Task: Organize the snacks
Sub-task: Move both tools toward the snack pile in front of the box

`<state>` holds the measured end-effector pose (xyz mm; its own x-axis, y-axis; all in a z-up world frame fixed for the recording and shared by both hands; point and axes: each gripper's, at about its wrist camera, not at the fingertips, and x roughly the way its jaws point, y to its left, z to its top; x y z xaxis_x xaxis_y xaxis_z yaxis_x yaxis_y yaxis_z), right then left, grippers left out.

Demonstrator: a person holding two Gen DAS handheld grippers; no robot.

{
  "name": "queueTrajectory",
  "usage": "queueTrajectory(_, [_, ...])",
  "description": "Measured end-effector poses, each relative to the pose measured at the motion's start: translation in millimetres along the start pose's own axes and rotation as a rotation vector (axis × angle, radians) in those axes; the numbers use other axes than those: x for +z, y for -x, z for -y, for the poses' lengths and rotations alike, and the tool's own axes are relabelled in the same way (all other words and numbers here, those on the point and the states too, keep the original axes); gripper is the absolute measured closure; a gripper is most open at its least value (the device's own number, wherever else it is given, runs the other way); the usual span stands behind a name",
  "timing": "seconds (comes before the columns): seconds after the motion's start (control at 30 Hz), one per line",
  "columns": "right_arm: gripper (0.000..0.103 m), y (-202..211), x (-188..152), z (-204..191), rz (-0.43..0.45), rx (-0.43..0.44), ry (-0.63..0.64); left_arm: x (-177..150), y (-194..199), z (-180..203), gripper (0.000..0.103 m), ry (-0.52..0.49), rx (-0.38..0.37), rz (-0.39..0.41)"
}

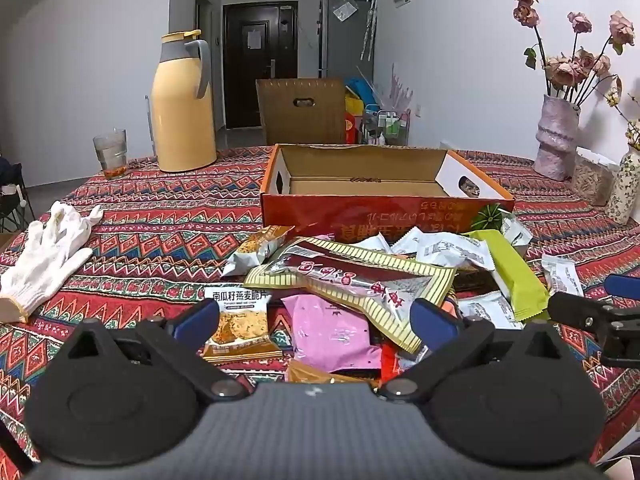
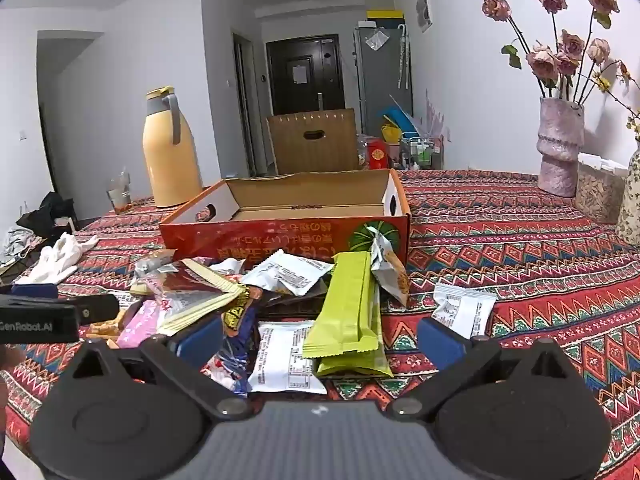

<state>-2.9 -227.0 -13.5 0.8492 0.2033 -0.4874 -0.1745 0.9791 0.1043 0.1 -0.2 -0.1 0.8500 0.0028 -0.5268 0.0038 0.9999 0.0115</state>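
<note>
Left gripper wide, empty, over the snacks; right gripper wide, empty, green pack between its fingers. Box just behind pile.

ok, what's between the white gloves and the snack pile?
Bare patterned tablecloth only, clearest in the left wrist view: the white gloves lie left, well apart from the snack pile.

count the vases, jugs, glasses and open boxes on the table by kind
vases: 2 (purple vase, floral vase)
jug: 1
glass: 1
box: 1
total: 5
</note>
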Motion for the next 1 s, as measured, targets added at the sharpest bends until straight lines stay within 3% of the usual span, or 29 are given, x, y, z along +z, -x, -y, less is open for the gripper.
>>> queueTrajectory(1.0, [0.000,-4.9,-5.8,-1.2,-0.046,0.013,0.011,-4.9,1.3,-5.9,0.000,0.035,-0.002,0.000])
